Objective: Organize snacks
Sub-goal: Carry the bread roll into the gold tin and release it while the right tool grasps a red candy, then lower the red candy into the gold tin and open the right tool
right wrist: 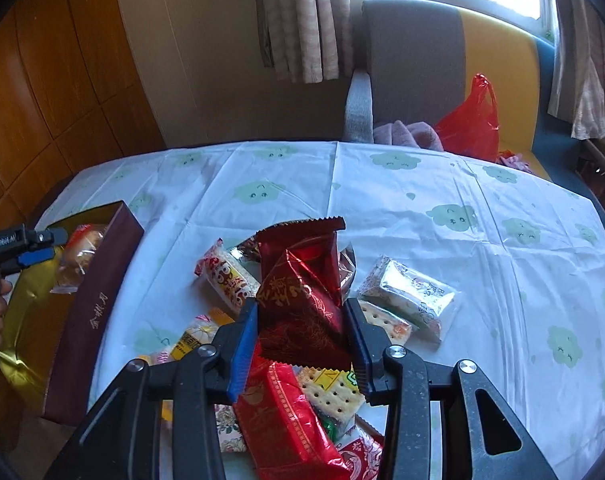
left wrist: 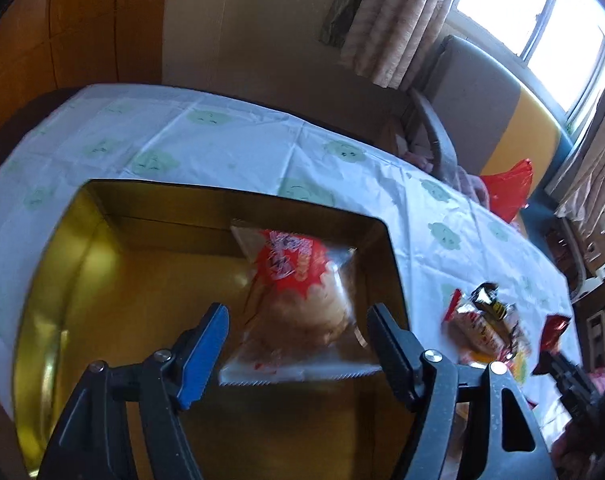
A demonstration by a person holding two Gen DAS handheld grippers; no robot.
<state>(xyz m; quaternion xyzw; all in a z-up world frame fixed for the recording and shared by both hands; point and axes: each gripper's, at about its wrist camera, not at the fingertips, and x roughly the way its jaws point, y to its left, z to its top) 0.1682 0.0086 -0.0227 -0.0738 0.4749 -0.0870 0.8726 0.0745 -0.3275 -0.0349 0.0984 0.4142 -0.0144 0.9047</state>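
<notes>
My left gripper [left wrist: 298, 344] hangs open over a gold-lined box [left wrist: 238, 196]. A clear bread packet with a red label [left wrist: 298, 292] lies between its fingers inside the box, and the pads stand apart from it. In the right wrist view the same box shows its maroon wall [right wrist: 98, 308], with the bread packet [right wrist: 80, 256] and the left gripper [right wrist: 34, 252] above it. My right gripper [right wrist: 302, 336] is shut on a dark red foil packet [right wrist: 302, 292], lifted above a pile of snacks [right wrist: 334, 392] on the tablecloth.
The pile holds a red-and-white packet [right wrist: 226, 276], a silver packet [right wrist: 410, 292] and a red packet [right wrist: 286, 412]. Behind the table [right wrist: 422, 184] stand a grey and yellow armchair [right wrist: 414, 60] with a red plastic bag [right wrist: 470, 120]. A wooden cabinet [right wrist: 42, 80] is on the left.
</notes>
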